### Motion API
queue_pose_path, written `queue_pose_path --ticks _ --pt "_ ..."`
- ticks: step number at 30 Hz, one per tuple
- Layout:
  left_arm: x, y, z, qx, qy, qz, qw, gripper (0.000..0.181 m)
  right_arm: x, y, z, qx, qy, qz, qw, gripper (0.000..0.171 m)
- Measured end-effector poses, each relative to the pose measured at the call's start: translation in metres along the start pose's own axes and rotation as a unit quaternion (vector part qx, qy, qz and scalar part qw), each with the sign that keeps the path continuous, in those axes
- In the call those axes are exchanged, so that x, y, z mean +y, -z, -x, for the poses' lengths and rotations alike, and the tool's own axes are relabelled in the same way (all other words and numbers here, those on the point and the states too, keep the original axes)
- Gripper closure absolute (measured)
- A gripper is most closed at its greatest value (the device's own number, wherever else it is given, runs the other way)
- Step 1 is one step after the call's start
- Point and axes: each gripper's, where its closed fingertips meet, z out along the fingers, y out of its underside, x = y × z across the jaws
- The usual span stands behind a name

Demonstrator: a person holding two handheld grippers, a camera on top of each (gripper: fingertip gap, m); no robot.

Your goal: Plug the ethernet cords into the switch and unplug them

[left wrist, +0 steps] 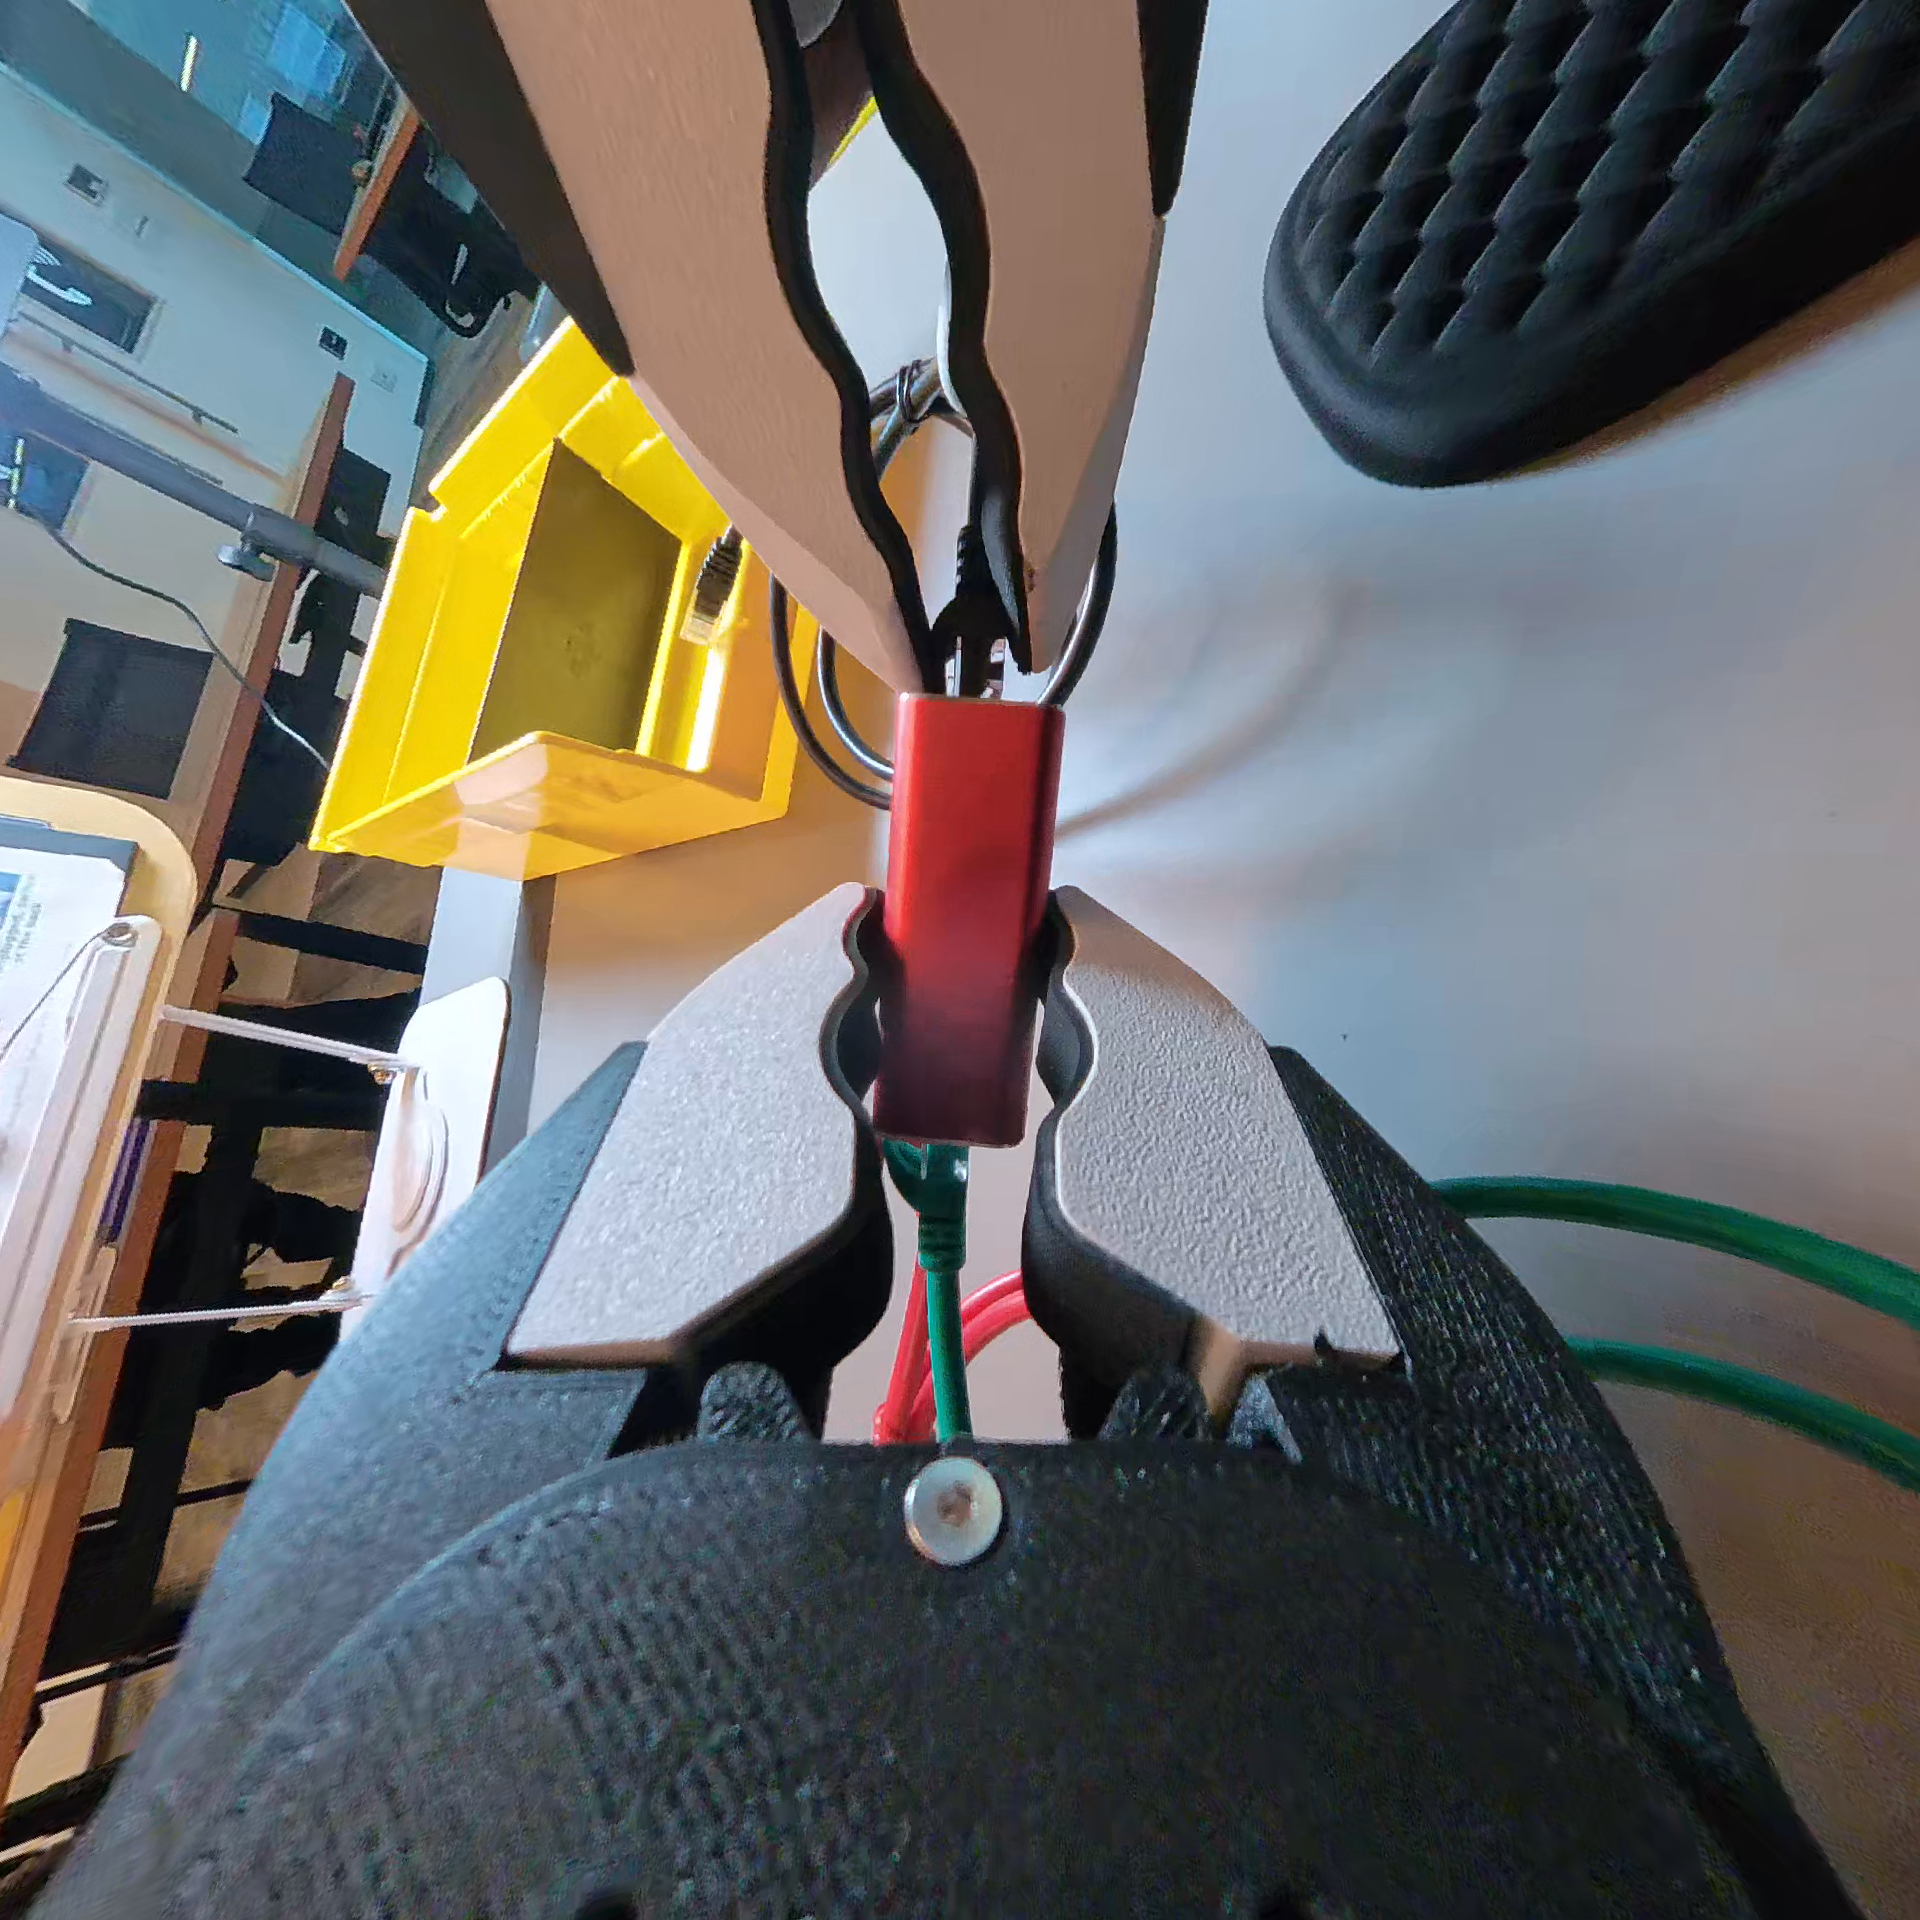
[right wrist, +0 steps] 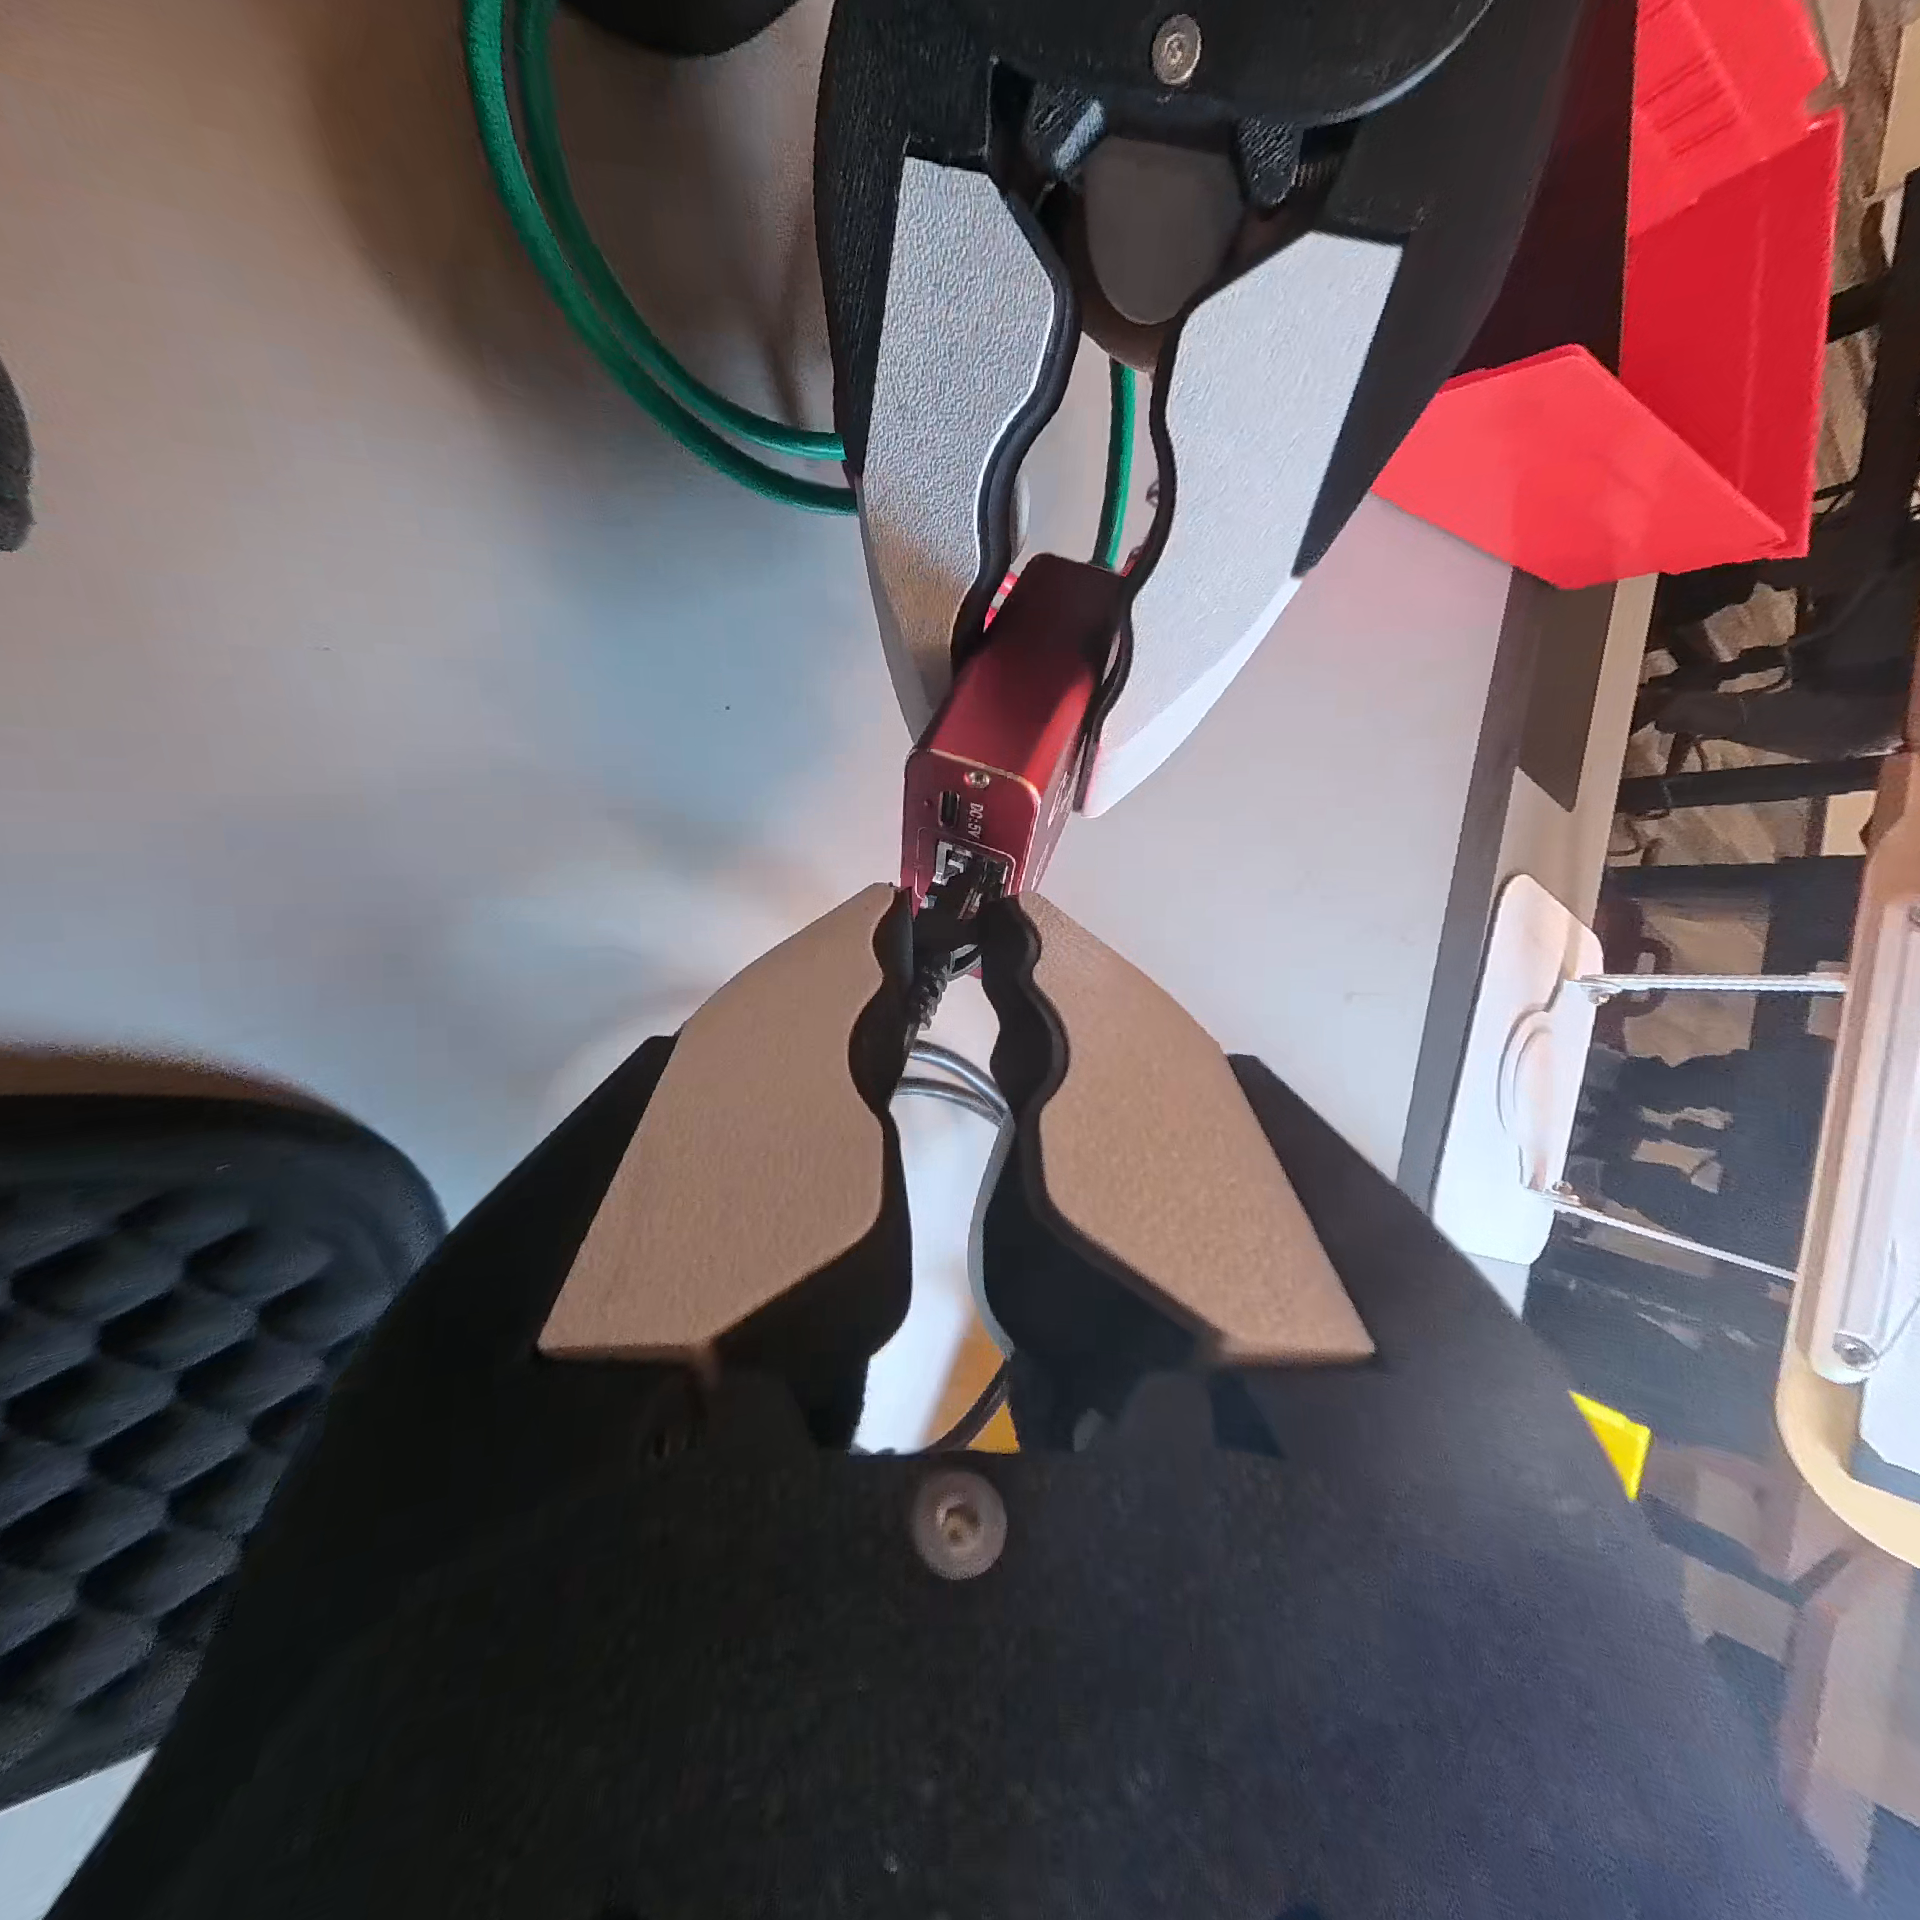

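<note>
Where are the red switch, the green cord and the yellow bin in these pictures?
red switch [left wrist: 971, 914]: left wrist view, middle of its long side.
green cord [left wrist: 951, 1340]: left wrist view, stretch just below the plug.
yellow bin [left wrist: 540, 800]: left wrist view, front lip.

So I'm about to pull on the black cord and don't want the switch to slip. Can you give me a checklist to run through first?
1. Left hand-held gripper shut on the switch: ok, both sides clamped.
2. Right hand-held gripper shut on the black plug: ok, closed at the port.
3. Black plug seated or already loose: cannot tell.
4. Green cord in the switch's opposite end: ok, still plugged in.
5. Green cord loops slack on the table: ok.
6. Grippers facing each other in line with the switch: ok.
</note>
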Motion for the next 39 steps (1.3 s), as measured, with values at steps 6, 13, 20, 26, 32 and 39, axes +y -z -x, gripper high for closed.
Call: queue_pose_path --ticks 6,13,20,26,32,39 --pt "-0.003 -0.004 -0.002 -0.001 0.011 0.014 1.000 0.154 0.000 0.007 0.003 -0.021 -0.036 -0.010 0.999 0.159" --pt "-0.004 -0.015 -0.003 0.013 0.070 0.044 0.997 0.153 0.005 0.013 0.002 -0.052 -0.100 -0.023 0.993 0.159" --pt "-0.013 -0.004 0.006 0.007 0.136 -0.024 0.990 0.153 0.003 0.014 -0.010 -0.029 -0.166 -0.070 0.983 0.159" --pt "-0.005 -0.008 0.004 -0.008 0.113 -0.012 0.994 0.154 0.011 -0.001 -0.011 0.046 -0.091 -0.001 0.995 0.158" --pt "-0.005 -0.001 0.008 -0.013 0.108 -0.003 0.994 0.155 0.010 -0.004 -0.017 0.083 -0.067 0.014 0.994 0.159" --pt "-0.002 -0.005 -0.004 0.021 0.109 0.024 0.994 0.154 0.011 -0.010 -0.001 0.017 -0.031 0.042 0.998 0.159"
